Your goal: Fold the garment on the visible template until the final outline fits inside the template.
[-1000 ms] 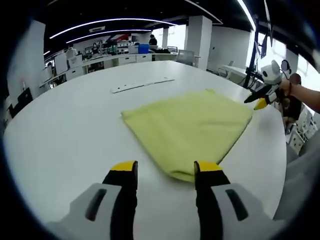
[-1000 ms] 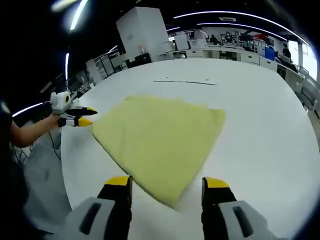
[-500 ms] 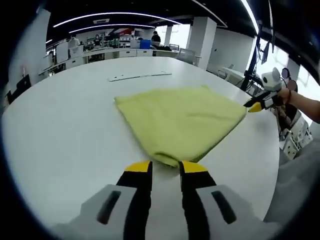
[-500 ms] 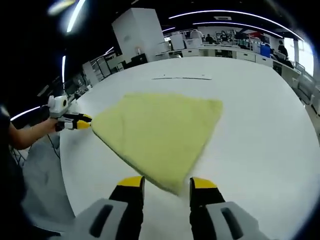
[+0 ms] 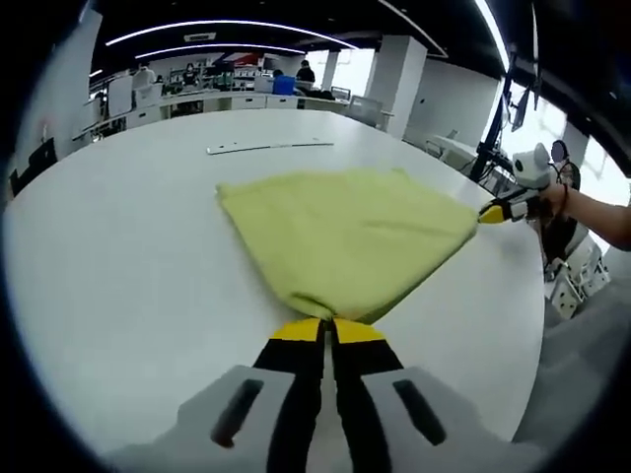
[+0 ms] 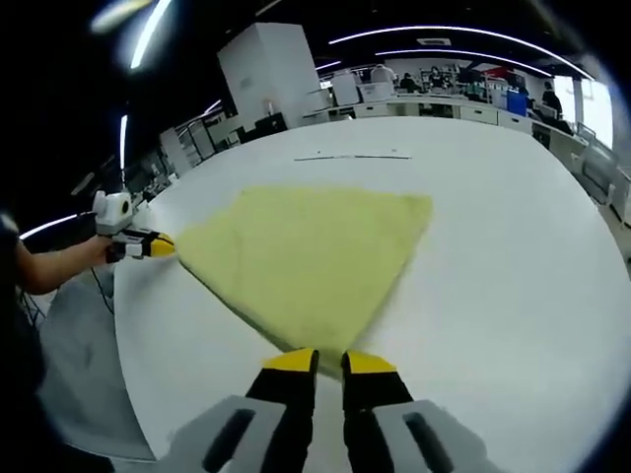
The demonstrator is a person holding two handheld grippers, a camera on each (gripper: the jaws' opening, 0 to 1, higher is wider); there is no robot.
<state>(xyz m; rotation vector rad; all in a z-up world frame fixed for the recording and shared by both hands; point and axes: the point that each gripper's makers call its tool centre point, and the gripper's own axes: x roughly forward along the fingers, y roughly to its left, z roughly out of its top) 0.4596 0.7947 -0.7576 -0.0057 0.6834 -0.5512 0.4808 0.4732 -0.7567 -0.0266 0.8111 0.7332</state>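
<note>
A yellow-green garment lies flat and folded on the white round table. In the left gripper view my left gripper is shut on the garment's nearest corner. At the cloth's right corner is my right gripper, held by a hand. In the right gripper view the garment spreads ahead, and my right gripper has its jaws drawn together on the near corner. My left gripper pinches the cloth's left corner there.
A thin pale strip lies on the table beyond the garment, also seen as the strip in the right gripper view. Desks, chairs and people stand far behind the table. The table edge runs close to both held corners.
Both grippers moved forward to the garment's corners and went from open to shut on them. The cloth itself has hardly shifted.
</note>
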